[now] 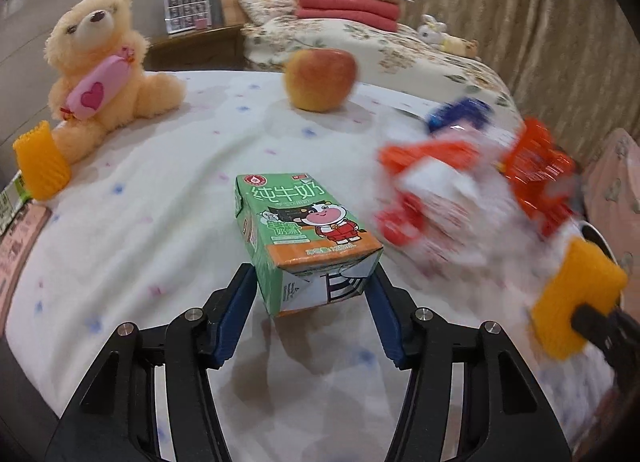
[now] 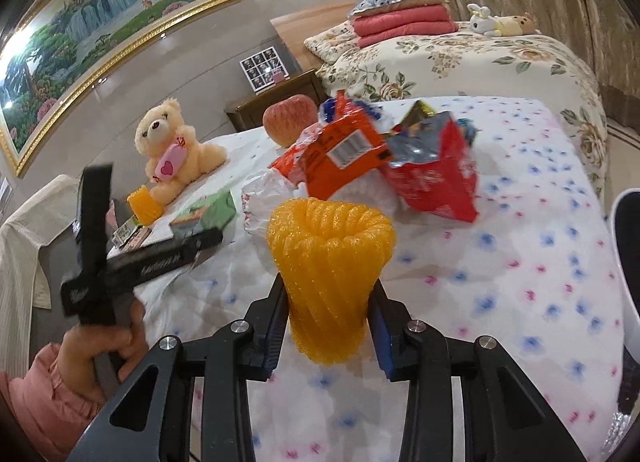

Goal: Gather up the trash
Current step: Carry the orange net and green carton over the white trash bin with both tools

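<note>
My left gripper (image 1: 312,294) is shut on the near end of a green milk carton (image 1: 296,229) and holds it over the white spotted cloth (image 1: 160,221). My right gripper (image 2: 330,294) is shut on an orange foam fruit net (image 2: 330,262); it also shows at the right of the left wrist view (image 1: 576,298). A pile of red, orange and blue snack wrappers (image 2: 392,157) lies beyond the net, blurred in the left wrist view (image 1: 472,189). A second orange foam net (image 1: 40,161) stands by the teddy bear, also in the right wrist view (image 2: 144,203).
A teddy bear (image 1: 96,61) sits at the far left and an apple (image 1: 320,77) at the far middle of the cloth. A bed (image 2: 460,57) with folded red blankets lies behind. A white rim (image 2: 624,262) shows at the right edge.
</note>
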